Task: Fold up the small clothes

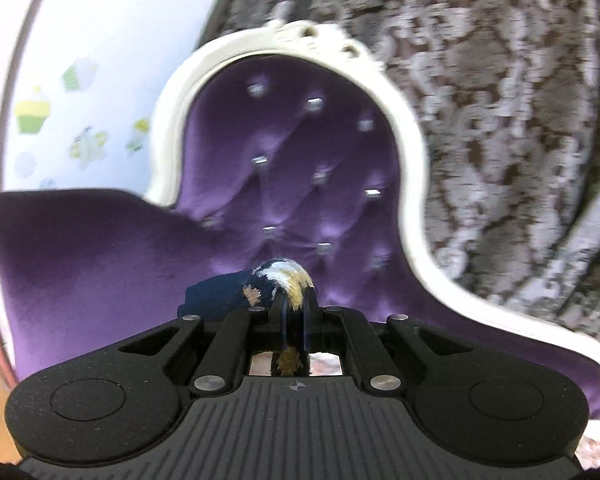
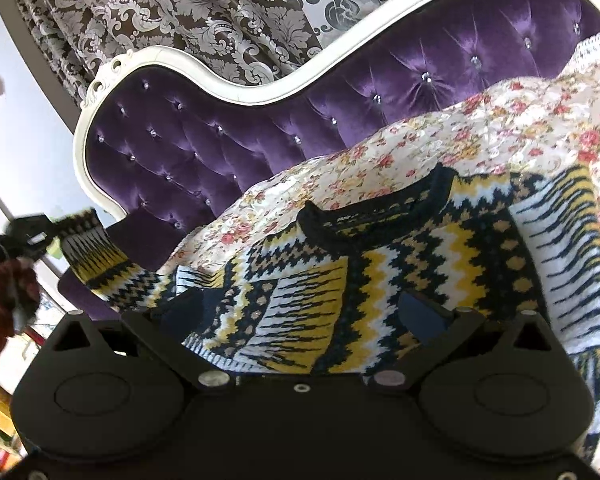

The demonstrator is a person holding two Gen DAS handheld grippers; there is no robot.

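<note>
A knitted sweater (image 2: 380,280) in navy, yellow and white zigzag bands lies spread on a floral quilt (image 2: 440,136) that covers the seat of a purple tufted sofa (image 2: 220,136). Only the right wrist view shows the whole garment, its dark neckline facing the sofa back. That view also shows one sleeve (image 2: 96,252) lifted off the quilt toward the sofa's curved end, stretched up to the left hand-held gripper (image 2: 62,226), which a hand in a red sleeve (image 2: 8,300) carries. The left wrist view shows that grip close up: the left hand-held gripper (image 1: 294,316) has its jaws pinched together on a fold of the navy, white and gold knit (image 1: 276,280), raised in front of the sofa back. The right hand-held gripper (image 2: 308,312) hovers low over the sweater's body with its jaws spread wide, gripping nothing; knit shows between them. Behind the sofa hangs a brown curtain (image 2: 204,12) with a silver leaf pattern. A pale wall with cupcake stickers (image 1: 32,116) stands beside the sofa's curved end.
</note>
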